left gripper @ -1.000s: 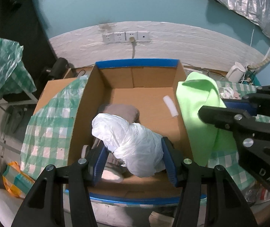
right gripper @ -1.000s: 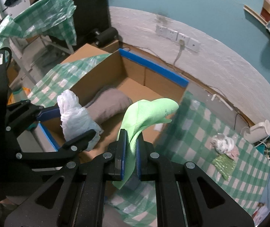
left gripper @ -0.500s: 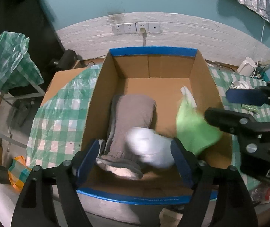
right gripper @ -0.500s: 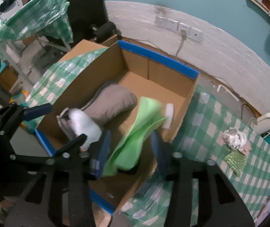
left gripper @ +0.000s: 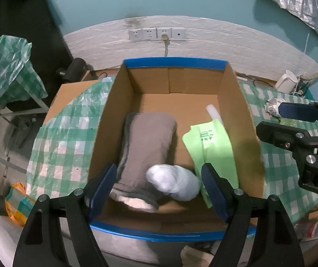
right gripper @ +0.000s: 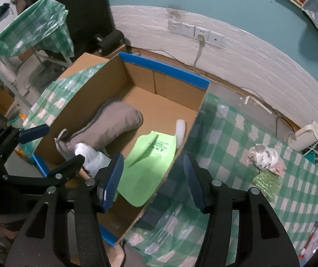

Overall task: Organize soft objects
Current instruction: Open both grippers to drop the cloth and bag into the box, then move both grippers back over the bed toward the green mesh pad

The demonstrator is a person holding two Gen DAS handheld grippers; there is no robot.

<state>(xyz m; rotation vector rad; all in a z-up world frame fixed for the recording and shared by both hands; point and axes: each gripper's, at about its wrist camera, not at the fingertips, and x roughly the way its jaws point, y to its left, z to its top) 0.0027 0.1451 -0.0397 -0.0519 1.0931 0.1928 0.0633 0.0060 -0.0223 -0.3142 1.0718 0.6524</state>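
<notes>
Gripper (left gripper: 159, 184) over three-item box (left gripper: 174, 63)

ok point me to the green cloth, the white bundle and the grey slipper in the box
green cloth (left gripper: 212, 146), left wrist view, flat middle
white bundle (left gripper: 174, 182), left wrist view, rounded top
grey slipper (right gripper: 112, 122), right wrist view, upper

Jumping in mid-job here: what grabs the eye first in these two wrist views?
The open cardboard box with blue-taped rims dominates both views. Inside lie a rolled grey towel at left, a white plastic bundle at the near end, and a bright green bag against the right wall. Both the left gripper and right gripper are open, holding nothing.
</notes>
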